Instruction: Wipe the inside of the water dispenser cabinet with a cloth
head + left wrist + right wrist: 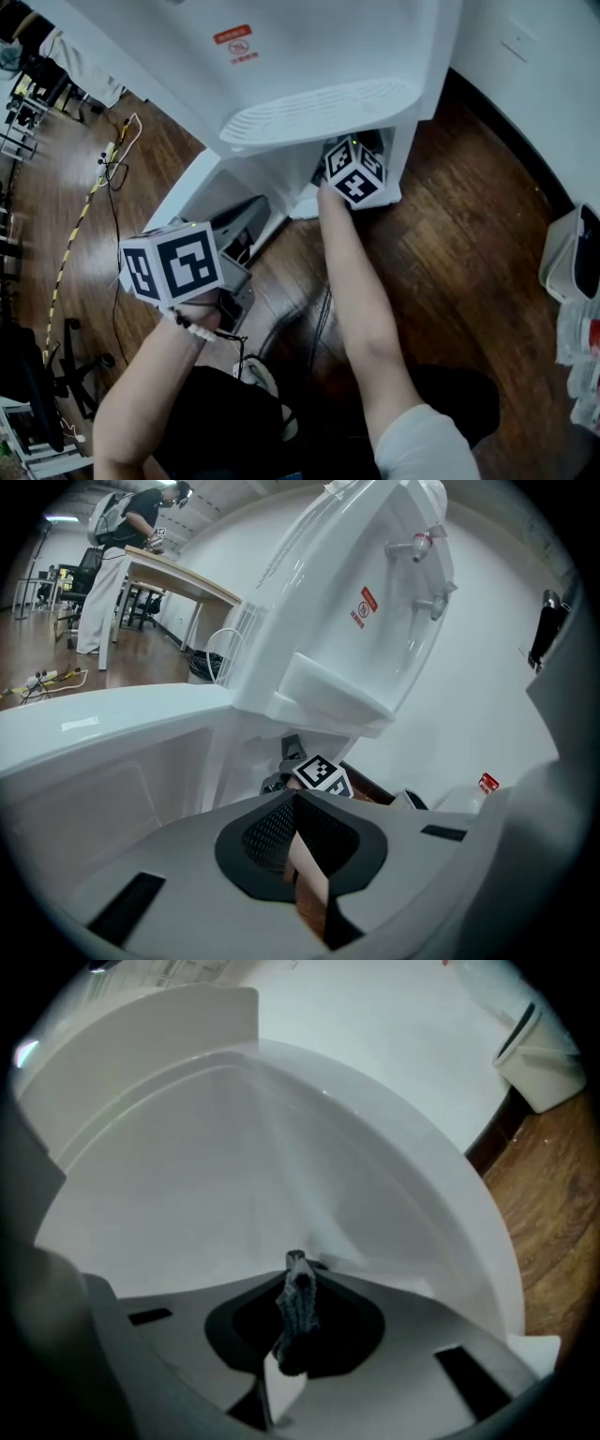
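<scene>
– Cloth position first: where is it, and which side has it?
– The grey knitted cloth (298,1302) is pinched in the right tongs (296,1266), which are closed on it. A bunched tuft pokes out past the tips. Those tongs reach into the lower cabinet (234,1166) of the tall white plastic water dispenser (319,56), under its ribbed drip tray (319,111).
– And the left tongs (295,801)?
– Tips together with nothing between them, held back outside near the open white cabinet door (192,197).
– Is the cloth on the wall?
– It is close to the seam where two inner walls meet, but I cannot tell whether it touches. Only a narrow tuft shows, so I judge each pass would cover little.
– So how to wipe well?
– Press the tuft flat against the wall. Draw long, overlapping strokes outward from the seam, then do the cabinet's bottom and corners. Grip firmly, since dragging could pull the cloth loose. The left tongs could steady the door if it swings.
</scene>
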